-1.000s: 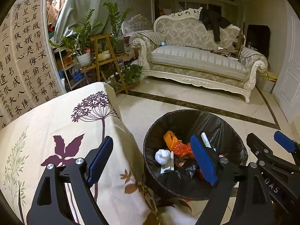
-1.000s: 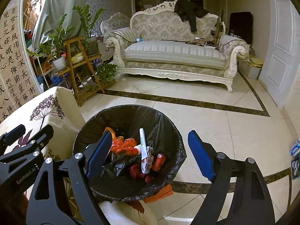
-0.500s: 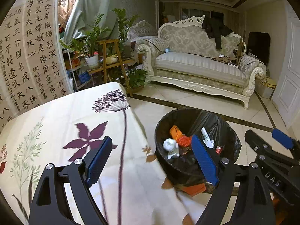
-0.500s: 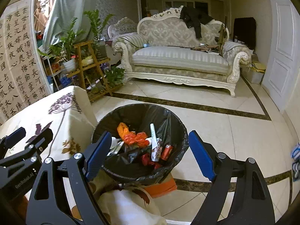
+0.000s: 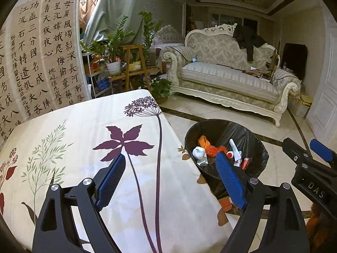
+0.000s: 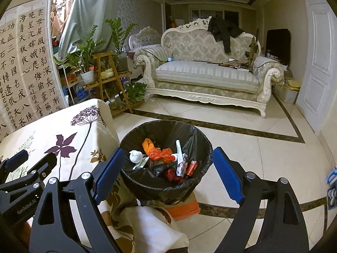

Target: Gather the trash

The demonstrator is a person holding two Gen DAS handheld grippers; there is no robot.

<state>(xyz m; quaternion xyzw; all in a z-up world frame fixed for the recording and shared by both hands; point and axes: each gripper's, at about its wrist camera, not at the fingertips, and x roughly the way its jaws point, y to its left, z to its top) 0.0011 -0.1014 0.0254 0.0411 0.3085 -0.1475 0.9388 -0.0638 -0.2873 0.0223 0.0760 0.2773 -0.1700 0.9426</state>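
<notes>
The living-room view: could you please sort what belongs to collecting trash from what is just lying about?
Belongs to the job:
- trash bin
- crumpled white paper
- orange bag
- red can

Just lying about:
- sofa
- black jacket
- potted plants
- floral tablecloth

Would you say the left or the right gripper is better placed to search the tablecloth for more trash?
Probably left. The left gripper is open and empty over the tablecloth, while the right gripper, also open and empty, faces the bin beside it. No trash shows on the cloth.
</notes>
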